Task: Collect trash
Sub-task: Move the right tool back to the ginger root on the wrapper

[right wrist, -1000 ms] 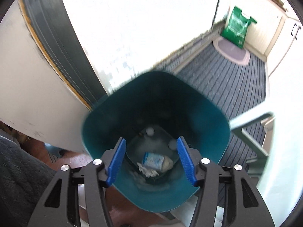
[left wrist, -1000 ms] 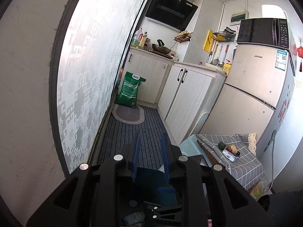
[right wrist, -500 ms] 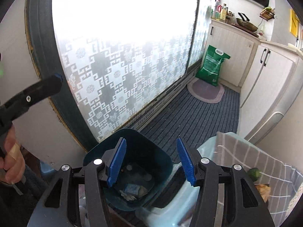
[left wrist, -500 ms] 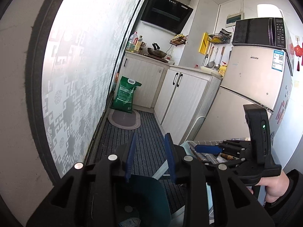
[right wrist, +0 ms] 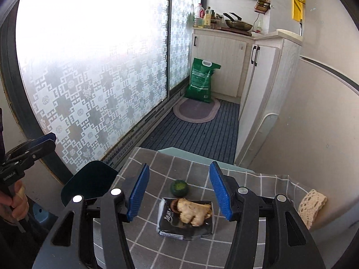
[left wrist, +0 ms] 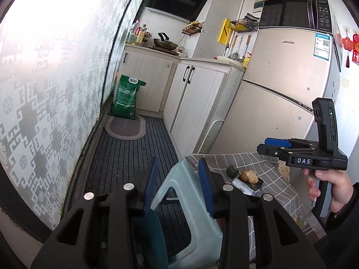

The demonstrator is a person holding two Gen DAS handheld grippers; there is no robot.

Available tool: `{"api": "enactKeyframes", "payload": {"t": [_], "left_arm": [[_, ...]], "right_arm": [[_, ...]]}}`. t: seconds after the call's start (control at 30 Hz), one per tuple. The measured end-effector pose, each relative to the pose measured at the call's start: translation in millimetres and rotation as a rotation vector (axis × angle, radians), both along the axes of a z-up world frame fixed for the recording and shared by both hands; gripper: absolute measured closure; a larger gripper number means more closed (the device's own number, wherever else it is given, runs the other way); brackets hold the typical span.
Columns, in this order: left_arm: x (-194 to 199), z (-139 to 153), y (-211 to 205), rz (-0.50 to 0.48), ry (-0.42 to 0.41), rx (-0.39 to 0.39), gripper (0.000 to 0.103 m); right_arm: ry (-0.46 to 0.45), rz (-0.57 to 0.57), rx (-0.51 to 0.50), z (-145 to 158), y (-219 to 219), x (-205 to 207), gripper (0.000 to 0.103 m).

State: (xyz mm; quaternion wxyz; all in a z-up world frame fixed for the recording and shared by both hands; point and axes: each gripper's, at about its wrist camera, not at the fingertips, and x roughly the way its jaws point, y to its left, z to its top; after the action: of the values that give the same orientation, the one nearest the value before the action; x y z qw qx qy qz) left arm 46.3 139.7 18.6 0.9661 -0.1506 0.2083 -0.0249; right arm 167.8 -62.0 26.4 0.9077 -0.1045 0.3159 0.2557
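- Both views have lifted off the bin interior since a second ago; I now look along the kitchen, with the right gripper [right wrist: 179, 192] swung over the checked tablecloth [right wrist: 258, 188].
- Room: narrow galley, frosted patterned window [right wrist: 89, 78], fridge [left wrist: 280, 94], white cabinets [left wrist: 197, 94], green sack [right wrist: 202, 80] on striped floor matting.
- Surface: cloth covers a low stand beside a pale plastic stool [left wrist: 190, 213]; teal trash bin [right wrist: 89, 183] stands just beside the cloth's left edge.
- Progress: as I judge it, some trash is already binned; the black wrapper [right wrist: 184, 224], the ginger-like lump [right wrist: 193, 210] on it and a small green fruit [right wrist: 179, 187] remain.
- Right jaws released, straddling the wrapper from above, nothing held.
- Left gripper [left wrist: 177, 186] jaws parted, empty; probably hovering over the bin, though its rim is mostly hidden.
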Motion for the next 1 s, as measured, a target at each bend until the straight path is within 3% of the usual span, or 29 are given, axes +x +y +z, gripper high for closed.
{"api": "enactKeyframes", "payload": {"t": [0.17, 0.33, 0.47, 0.9, 1.0], "left_arm": [[19.5, -5.6, -31.0, -0.054, 0.042, 0.028, 0.062], [25.8, -7.6, -41.7, -0.095, 0.015, 0.022, 0.054], [49.1, -22.4, -38.1, -0.091, 0.081, -0.057, 0.054], [59.9, -22.4, -56.3, -0.092, 0.077, -0.034, 0.054], [62.9, -24.0, -58.8, -0.094, 0.082, -0.032, 0.054]], "right_arm": [[0.037, 0.018, -0.014, -15.9, -22.0, 0.9, 0.047], [0.068, 0.062, -0.033, -36.7, -23.9, 4.1, 0.047], [0.055, 0.109, -0.064, -50.8, -25.0, 2.7, 0.047], [0.066, 0.243, -0.029, -67.3, -31.6, 13.2, 0.046], [0.081, 0.273, -0.029, -71.2, -31.6, 16.5, 0.052]]}}
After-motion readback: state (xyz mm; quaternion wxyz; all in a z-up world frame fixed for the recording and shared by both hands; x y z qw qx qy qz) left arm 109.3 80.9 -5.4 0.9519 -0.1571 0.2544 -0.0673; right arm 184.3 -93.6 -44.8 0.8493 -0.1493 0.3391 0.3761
